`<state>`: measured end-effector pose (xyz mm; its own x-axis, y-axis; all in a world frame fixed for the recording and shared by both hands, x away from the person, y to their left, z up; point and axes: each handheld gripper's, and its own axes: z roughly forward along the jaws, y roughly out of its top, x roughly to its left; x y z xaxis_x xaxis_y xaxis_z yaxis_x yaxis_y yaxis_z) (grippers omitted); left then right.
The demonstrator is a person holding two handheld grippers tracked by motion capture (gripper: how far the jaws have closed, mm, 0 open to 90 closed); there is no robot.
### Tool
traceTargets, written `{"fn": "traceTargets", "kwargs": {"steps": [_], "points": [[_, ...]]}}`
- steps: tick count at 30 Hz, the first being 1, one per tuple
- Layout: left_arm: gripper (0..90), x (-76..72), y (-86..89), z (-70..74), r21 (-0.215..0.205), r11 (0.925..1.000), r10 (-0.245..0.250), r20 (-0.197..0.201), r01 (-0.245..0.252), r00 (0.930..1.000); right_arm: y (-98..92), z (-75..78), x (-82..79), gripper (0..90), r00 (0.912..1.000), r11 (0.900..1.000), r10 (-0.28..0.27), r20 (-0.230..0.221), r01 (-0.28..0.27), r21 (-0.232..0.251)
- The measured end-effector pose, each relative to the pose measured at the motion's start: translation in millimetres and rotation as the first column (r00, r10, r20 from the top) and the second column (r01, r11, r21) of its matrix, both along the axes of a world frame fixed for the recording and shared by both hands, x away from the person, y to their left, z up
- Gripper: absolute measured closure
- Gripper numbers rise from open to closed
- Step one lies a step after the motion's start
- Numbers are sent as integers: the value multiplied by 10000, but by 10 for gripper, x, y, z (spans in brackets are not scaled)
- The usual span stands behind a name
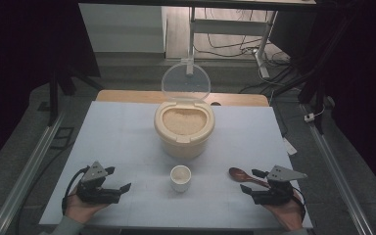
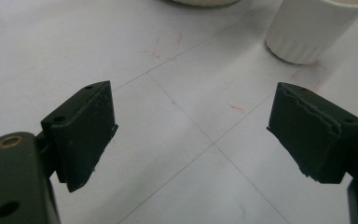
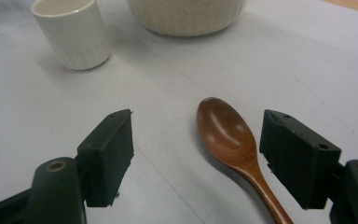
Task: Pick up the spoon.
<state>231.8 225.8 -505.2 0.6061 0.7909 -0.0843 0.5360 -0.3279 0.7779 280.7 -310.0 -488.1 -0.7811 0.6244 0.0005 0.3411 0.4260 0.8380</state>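
Observation:
A cream rice container (image 1: 183, 134) full of rice stands mid-table with its clear lid (image 1: 186, 82) up. In front of it is a small white ribbed cup (image 1: 180, 177). A brown wooden spoon (image 1: 242, 177) lies to the cup's right. My right gripper (image 1: 248, 180) rests at the table's front right, open. In the right gripper view the spoon (image 3: 226, 130) lies between the jaws of that gripper (image 3: 198, 135), untouched, with the cup (image 3: 72, 32) and the container (image 3: 186, 16) beyond. My left gripper (image 1: 118, 178) sits open at the front left. Nothing is between its jaws (image 2: 191, 135), and the cup (image 2: 312, 28) is ahead to the right.
The light grey table mat (image 1: 127, 132) has faint grid lines and red marks. A wooden table edge (image 1: 127, 95) shows behind it. Metal rails (image 1: 34, 156) run along both sides, and a desk frame and cables (image 1: 254, 44) stand on the floor beyond.

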Motion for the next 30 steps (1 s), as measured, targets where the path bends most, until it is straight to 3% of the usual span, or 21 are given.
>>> {"fn": "traceTargets", "kwargs": {"steps": [17, 21, 28, 30], "points": [[147, 18, 18, -21, 179, 9998, -31, 101, 29, 9999, 42, 76, 15, 285, 9988, 9997, 213, -437, -220, -147], [147, 23, 16, -13, 115, 9999, -37, 110, 36, 9999, 13, 178, 54, 289, 9981, 9988, 189, -594, -215, -431], [145, 24, -8, -22, 385, 9991, -186, 146, 181, 9997, -61, 262, 124, 291, 9963, 9957, 41, -853, -120, -918], [145, 32, 5, -34, 386, 9992, -141, 96, 137, 9999, -87, 318, 175, 295, 9943, 9920, 55, -1068, -189, -1247]]}}
